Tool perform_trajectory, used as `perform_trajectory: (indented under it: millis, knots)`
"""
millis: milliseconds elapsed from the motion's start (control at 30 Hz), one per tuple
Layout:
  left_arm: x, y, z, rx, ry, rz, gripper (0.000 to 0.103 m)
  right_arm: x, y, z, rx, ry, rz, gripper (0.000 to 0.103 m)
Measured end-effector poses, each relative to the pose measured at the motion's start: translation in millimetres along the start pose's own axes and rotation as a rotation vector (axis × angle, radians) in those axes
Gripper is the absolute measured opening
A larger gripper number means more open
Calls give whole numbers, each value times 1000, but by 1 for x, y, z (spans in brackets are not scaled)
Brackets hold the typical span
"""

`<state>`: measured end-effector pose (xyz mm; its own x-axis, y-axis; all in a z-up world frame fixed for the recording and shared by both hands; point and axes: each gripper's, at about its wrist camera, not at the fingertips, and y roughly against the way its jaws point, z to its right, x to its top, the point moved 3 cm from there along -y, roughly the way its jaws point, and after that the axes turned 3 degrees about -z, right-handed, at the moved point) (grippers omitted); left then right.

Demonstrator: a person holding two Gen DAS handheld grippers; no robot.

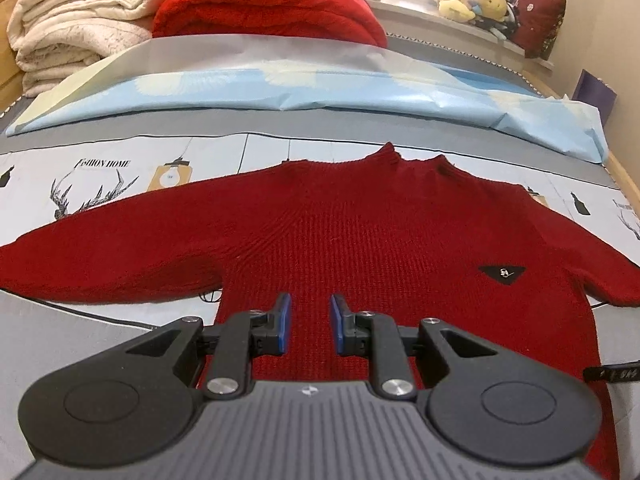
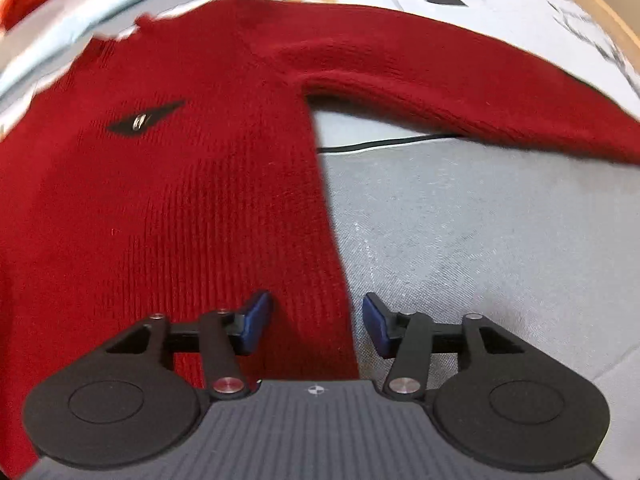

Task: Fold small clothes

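The red sweater [image 1: 360,232] lies flat on the bed [image 2: 480,240], left tool [image 1: 310,322] narrowly spread above it, right tool [image 2: 318,322] spread astride its side edge.

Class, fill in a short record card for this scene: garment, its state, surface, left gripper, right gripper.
garment: red knit sweater with a black triangular badge
state: spread flat, sleeves out, unfolded
surface: printed bed sheet
left gripper: narrowly open over the sweater body, holding nothing
right gripper: open, straddling the sweater's side edge

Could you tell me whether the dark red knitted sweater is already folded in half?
No, the dark red knitted sweater lies flat with both sleeves spread out sideways.
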<state>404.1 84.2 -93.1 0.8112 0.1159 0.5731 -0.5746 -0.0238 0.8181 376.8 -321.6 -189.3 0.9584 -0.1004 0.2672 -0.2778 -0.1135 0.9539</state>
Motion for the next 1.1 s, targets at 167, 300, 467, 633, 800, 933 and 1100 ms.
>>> perform_trajectory:
  millis: [167, 300, 467, 633, 800, 933, 1100]
  knots:
    - [2, 3, 0, -19, 7, 11, 23, 16, 35, 7, 4, -82, 114, 53]
    - [1, 2, 6, -36, 3, 13, 28, 30, 68, -4, -27, -71, 213, 53]
    - [-2, -2, 20, -54, -14, 12, 48, 46, 97, -18, -23, -73, 309, 53]
    - [2, 2, 37, -84, -23, 68, 67, 54, 106, -25, -32, -95, 335, 53]
    - [8, 7, 53, -82, -17, 154, 76, 61, 101, -22, -46, -135, 342, 53]
    - [10, 4, 63, -104, -30, 163, 76, 65, 89, -13, -55, -175, 344, 53]
    - [8, -9, 65, -120, -29, 116, 76, 70, 70, -3, -47, -206, 324, 53]
